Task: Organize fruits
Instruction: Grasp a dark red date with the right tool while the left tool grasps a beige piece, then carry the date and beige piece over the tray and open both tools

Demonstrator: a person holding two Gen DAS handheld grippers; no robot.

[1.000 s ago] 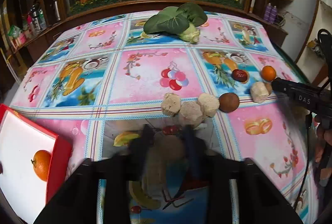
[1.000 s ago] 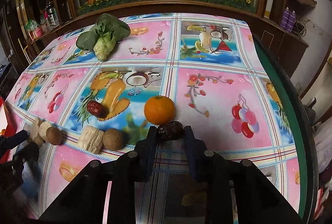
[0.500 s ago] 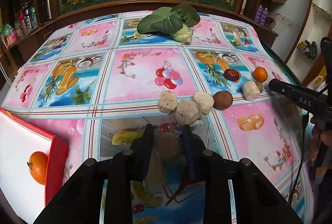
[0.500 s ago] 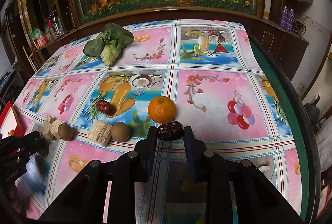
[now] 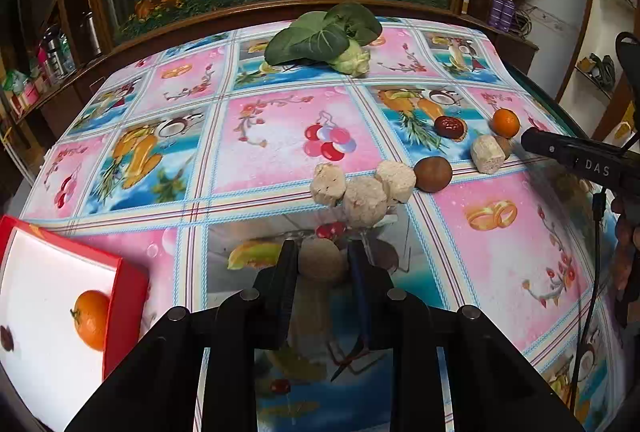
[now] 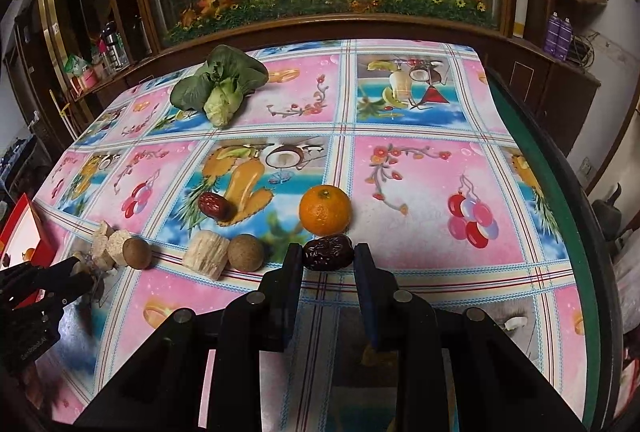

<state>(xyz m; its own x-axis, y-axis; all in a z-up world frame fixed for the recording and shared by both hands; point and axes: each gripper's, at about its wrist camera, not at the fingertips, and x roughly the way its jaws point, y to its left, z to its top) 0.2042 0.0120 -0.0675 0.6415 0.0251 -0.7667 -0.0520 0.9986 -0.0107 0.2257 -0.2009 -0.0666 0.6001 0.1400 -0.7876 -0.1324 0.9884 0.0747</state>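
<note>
The left hand-held gripper (image 5: 323, 264) clamps a round tan fruit (image 5: 322, 262) above the table (image 5: 280, 151). Just beyond it three pale chunks (image 5: 362, 187) cluster. A red tray (image 5: 128, 296) holding an orange (image 5: 91, 320) sits at the table's near-left corner.

Both grippers are matte black, with flat slab fingers (image 5: 285, 272) and round silver screws; the right gripper (image 5: 576, 159) carries white "DAS" lettering and a thin black cable.

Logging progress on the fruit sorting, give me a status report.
Left hand-held gripper shut on brown round fruit. Right hand-held gripper shut on dark date. Orange just behind date.
</note>
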